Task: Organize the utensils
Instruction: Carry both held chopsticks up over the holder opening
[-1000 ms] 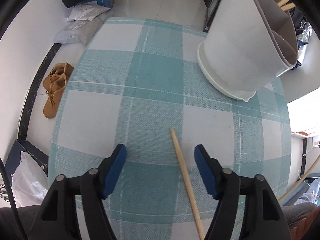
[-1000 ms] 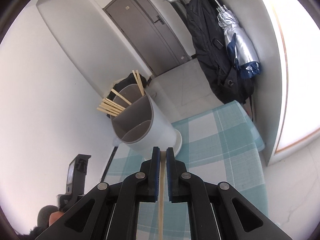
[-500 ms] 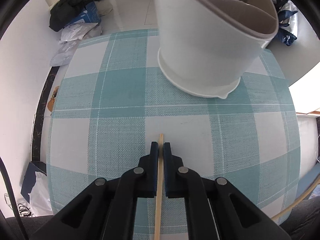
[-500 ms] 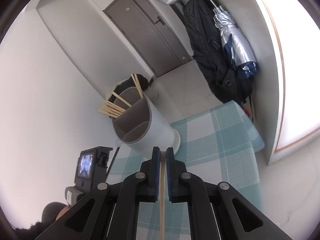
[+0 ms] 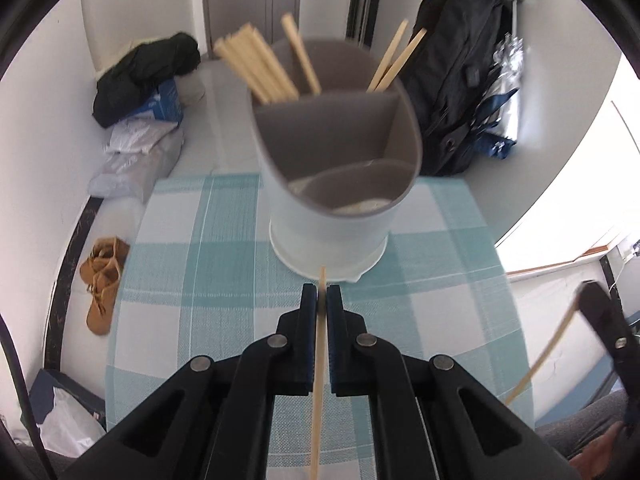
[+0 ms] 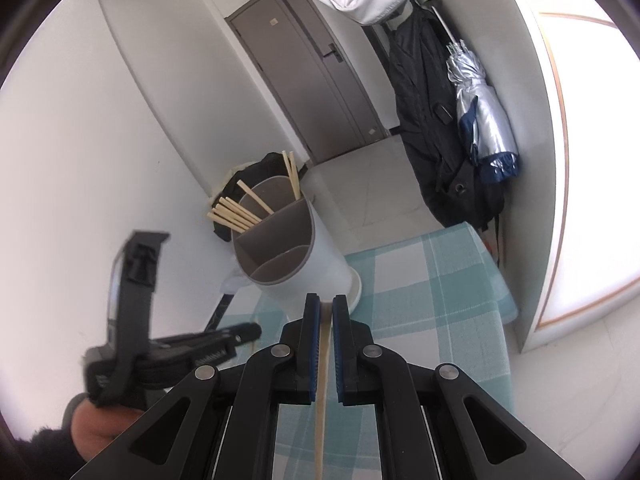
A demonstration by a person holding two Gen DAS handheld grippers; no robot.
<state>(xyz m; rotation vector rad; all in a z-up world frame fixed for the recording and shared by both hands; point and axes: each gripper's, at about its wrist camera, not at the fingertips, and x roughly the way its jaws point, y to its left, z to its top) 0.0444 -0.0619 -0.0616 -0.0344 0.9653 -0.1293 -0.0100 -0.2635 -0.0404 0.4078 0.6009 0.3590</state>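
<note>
A white utensil holder [image 5: 332, 216] with grey compartments stands on the teal checked tablecloth [image 5: 224, 280]; it also shows in the right wrist view [image 6: 308, 264]. Several wooden chopsticks [image 5: 260, 68] stand in its far compartments. My left gripper [image 5: 321, 296] is shut on a chopstick [image 5: 319, 380], lifted above the table just in front of the holder. My right gripper [image 6: 326, 308] is shut on another chopstick [image 6: 321, 400], held above the table to the holder's right. The right gripper also shows at the right edge of the left wrist view [image 5: 604, 328].
Brown shoes [image 5: 102, 280], bags and dark clothing [image 5: 144, 76] lie on the floor left of the table. A black backpack and a silver umbrella [image 6: 480, 120] hang by the grey door [image 6: 304, 72]. The left gripper shows low left in the right wrist view [image 6: 136, 320].
My left gripper closed on the chopstick that lay on the table and lifted it, tilting up to face the holder's opening. My right gripper keeps its chopstick and has barely moved.
</note>
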